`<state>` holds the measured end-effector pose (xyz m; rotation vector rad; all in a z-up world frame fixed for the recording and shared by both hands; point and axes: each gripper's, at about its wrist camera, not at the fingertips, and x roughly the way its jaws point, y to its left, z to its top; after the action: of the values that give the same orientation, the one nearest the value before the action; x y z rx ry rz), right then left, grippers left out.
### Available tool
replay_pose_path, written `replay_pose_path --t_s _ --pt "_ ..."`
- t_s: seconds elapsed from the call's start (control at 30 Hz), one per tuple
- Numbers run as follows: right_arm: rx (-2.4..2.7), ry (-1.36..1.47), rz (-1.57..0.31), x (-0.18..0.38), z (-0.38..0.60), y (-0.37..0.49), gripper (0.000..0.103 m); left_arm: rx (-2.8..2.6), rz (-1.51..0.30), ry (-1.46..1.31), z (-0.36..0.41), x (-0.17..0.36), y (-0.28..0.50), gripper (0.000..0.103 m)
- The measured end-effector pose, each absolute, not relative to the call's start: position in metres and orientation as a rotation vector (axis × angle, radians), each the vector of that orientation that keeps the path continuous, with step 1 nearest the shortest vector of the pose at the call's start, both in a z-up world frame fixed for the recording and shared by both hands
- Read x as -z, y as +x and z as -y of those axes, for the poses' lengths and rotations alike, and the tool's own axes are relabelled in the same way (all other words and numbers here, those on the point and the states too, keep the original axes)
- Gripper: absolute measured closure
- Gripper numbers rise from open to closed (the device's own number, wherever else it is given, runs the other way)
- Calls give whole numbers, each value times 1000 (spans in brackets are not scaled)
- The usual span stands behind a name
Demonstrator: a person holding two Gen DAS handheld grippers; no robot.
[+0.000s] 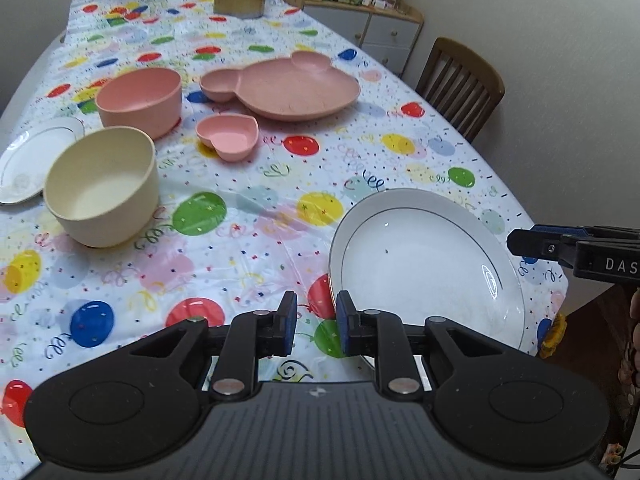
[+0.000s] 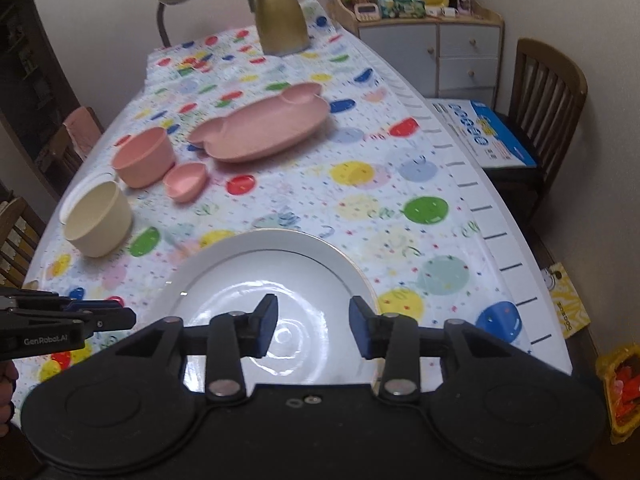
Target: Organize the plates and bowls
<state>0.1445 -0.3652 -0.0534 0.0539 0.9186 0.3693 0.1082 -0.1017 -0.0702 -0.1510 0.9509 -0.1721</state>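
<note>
A large white plate lies at the table's near right edge; it also shows in the right wrist view. My left gripper is open and empty just left of its rim. My right gripper is open and empty above the plate's near part; it shows in the left wrist view. A cream bowl, a pink bowl, a pink heart dish, a pink bear-shaped plate and a small white plate lie farther back.
A gold jug stands at the table's far end. A wooden chair with a box on it and a white cabinet are to the right. The balloon tablecloth covers the table.
</note>
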Motion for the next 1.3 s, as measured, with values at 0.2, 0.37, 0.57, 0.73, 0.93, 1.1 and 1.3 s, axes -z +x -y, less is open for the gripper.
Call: replay_pose_path --t_s 0.2,0.37,0.57,0.73,0.93,1.1,1.3 --pt "-379 53 -863 34 345 123 51 143 -878 -156 91 45 91 82" --pt "-444 36 -813 14 331 119 38 57 -805 -180 87 24 85 55" --pt "-574 -3 -754 -11 317 126 24 -37 -746 -220 93 6 76 48" --pt "-687 -45 -716 -25 308 130 14 -127 -688 -250 91 -7 64 39" --pt "-783 -72 -682 -39 288 129 2 -196 -630 -250 70 -23 53 26" --pt "-809 -66 -680 -47 261 135 1 -200 -583 -216 41 -31 55 23" --pt "-774 -53 -686 -51 218 145 0 -182 -582 -184 -10 -30 74 23"
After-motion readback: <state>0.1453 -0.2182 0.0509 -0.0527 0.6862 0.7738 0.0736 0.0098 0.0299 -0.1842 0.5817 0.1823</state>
